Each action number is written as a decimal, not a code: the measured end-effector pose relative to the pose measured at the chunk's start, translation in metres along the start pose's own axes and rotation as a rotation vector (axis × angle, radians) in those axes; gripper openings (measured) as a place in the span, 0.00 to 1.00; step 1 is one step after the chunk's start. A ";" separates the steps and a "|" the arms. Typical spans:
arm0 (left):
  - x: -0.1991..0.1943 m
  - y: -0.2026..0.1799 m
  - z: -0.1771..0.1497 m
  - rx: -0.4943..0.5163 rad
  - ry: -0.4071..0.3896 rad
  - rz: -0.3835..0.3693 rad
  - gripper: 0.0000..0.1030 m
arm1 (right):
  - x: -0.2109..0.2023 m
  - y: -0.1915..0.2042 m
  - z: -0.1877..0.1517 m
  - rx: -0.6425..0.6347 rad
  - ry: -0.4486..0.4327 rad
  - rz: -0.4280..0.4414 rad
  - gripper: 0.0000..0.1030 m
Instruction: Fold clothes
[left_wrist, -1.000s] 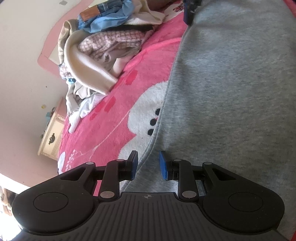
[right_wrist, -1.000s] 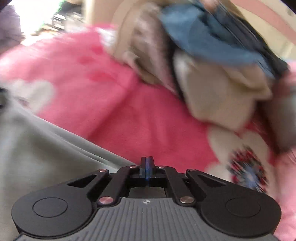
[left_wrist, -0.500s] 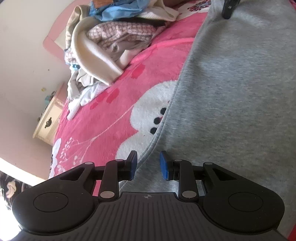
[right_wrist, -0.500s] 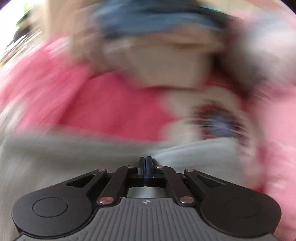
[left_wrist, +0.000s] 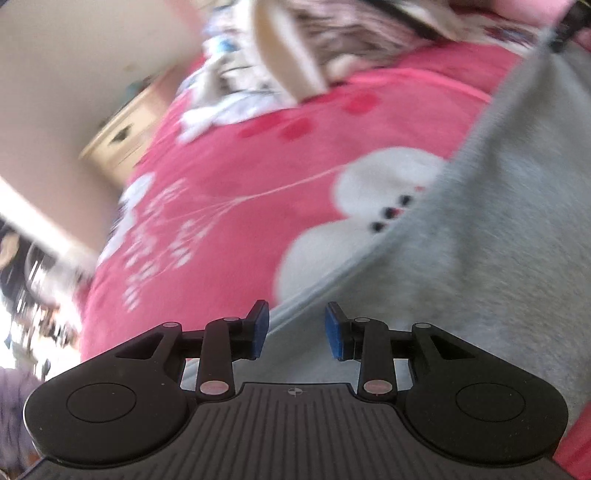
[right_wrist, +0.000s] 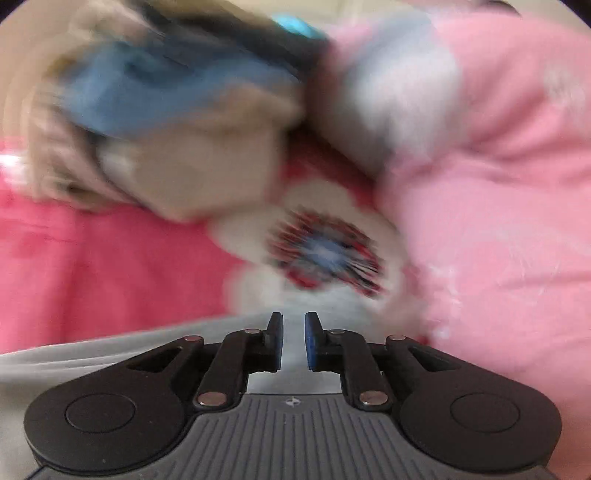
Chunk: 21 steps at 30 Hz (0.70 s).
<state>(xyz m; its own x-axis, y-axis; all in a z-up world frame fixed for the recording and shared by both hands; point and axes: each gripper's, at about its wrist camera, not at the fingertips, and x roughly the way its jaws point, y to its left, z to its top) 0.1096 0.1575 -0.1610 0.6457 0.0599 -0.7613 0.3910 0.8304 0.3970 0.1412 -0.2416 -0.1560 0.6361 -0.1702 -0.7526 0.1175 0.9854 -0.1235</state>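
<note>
In the left wrist view, the left claw (left_wrist: 297, 330) is released, its jaws having just been opening, with the edge of the grey garment (left_wrist: 491, 240) passing between the blue pads (left_wrist: 334, 332) without being pinched. The garment spreads ahead and to the right of the claw over a pink blanket (left_wrist: 229, 177). A blurred pile of clothes (left_wrist: 295, 55) lies far ahead.

In the right wrist view, the right claw (right_wrist: 293, 341) is also released, jaws just opening a small gap above the grey garment (right_wrist: 92, 350), which lies under and left of it. The clothes pile (right_wrist: 166, 110) sits ahead to the left.
</note>
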 end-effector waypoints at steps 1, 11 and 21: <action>-0.009 0.006 -0.002 -0.031 -0.007 -0.006 0.33 | -0.015 0.008 -0.007 -0.026 0.000 0.061 0.15; -0.028 -0.003 -0.060 -0.106 0.205 -0.078 0.45 | -0.021 -0.043 -0.050 0.060 0.129 -0.137 0.15; -0.019 0.045 -0.080 -0.341 0.332 -0.083 0.52 | -0.061 0.003 -0.139 -0.007 0.209 0.134 0.25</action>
<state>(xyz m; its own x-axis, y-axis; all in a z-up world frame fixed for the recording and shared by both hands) 0.0626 0.2381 -0.1699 0.3554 0.1131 -0.9279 0.1589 0.9709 0.1792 -0.0035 -0.2271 -0.2000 0.4739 -0.0334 -0.8799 0.0372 0.9991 -0.0179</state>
